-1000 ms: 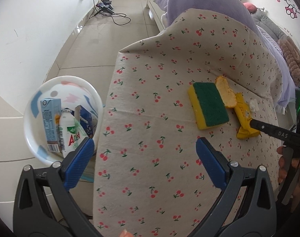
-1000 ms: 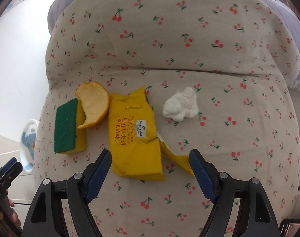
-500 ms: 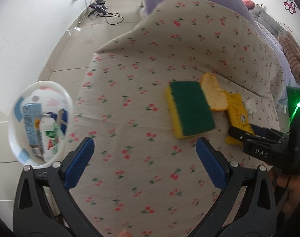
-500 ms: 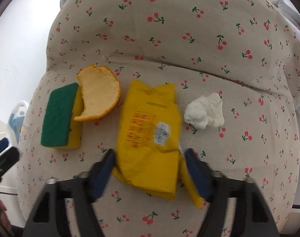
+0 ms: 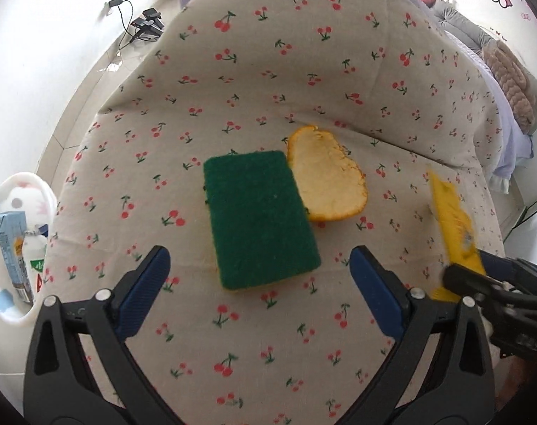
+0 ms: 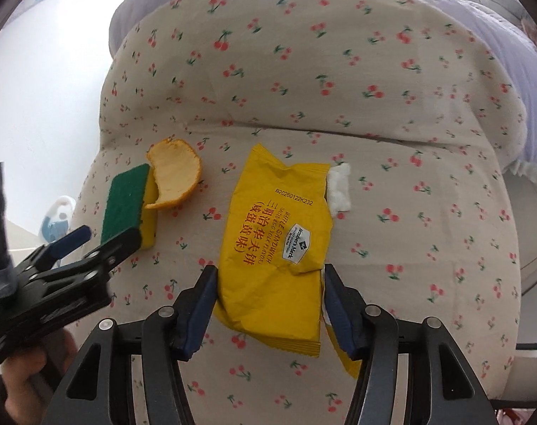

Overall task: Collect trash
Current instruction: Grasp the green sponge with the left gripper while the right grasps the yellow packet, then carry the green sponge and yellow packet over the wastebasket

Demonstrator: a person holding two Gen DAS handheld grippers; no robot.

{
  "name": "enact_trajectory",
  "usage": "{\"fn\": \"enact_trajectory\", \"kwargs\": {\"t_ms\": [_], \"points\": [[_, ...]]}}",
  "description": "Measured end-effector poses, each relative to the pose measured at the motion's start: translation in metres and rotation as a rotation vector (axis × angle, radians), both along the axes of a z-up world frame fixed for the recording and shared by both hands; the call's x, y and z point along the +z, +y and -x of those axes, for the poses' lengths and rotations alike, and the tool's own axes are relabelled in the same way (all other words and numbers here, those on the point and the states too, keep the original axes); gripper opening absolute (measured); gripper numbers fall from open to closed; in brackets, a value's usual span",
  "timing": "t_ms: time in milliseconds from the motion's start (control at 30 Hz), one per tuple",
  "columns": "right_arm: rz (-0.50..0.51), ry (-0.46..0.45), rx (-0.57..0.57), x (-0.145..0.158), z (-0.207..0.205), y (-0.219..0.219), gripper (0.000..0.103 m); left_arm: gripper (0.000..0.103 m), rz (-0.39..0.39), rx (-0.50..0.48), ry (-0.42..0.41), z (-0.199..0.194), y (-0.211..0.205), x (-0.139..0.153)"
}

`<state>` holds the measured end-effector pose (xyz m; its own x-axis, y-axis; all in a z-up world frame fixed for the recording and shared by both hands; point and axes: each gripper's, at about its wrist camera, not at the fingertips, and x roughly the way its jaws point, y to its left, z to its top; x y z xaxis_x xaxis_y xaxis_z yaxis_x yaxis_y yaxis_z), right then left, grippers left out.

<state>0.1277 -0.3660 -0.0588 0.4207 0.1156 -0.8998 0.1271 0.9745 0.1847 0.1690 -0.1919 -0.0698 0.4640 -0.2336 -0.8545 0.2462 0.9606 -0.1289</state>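
Now that the right tool [image 6: 270, 304] has just closed onto the yellow wafer wrapper [image 6: 279, 248], lifting it comes next; the left tool [image 5: 259, 283], wide and empty, nears the sponge [image 5: 259, 221] at twelve o'clock.

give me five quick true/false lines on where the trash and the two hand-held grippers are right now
1. The right hand-held gripper has the yellow wrapper between its pads, lifted off the cloth. True; its jaws have just been closing.
2. The left hand-held gripper is clamped on the sponge. False: it is open, with the sponge ahead of its fingertips.
3. The orange peel lies beside the sponge. True.
4. The crumpled tissue is in the bin. False: it lies on the cherry-print cloth behind the wrapper.
5. The white bin is empty. False: cartons are in it.
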Motion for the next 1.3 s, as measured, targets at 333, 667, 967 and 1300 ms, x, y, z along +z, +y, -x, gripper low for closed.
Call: {"fn": "enact_trajectory", "kwargs": {"t_ms": [333,667,967,1300], "points": [[-0.003,-0.033,-0.034,0.009,0.012,-0.016,0.059,0.061,0.070,-0.014,0.026,-0.004,0.008,-0.008],[0.012,-0.064,-0.035,0.016,0.016,-0.011,0.059,0.057,0.133,-0.024,0.021,0.013,0.043,0.013],[0.022,-0.101,0.006,0.031,0.014,0.014,0.059,0.057,0.176,-0.012,0.000,0.022,0.077,0.029],[0.004,-0.136,0.068,0.046,0.002,0.062,0.059,0.057,0.199,0.026,-0.034,0.030,0.122,0.045]]}}
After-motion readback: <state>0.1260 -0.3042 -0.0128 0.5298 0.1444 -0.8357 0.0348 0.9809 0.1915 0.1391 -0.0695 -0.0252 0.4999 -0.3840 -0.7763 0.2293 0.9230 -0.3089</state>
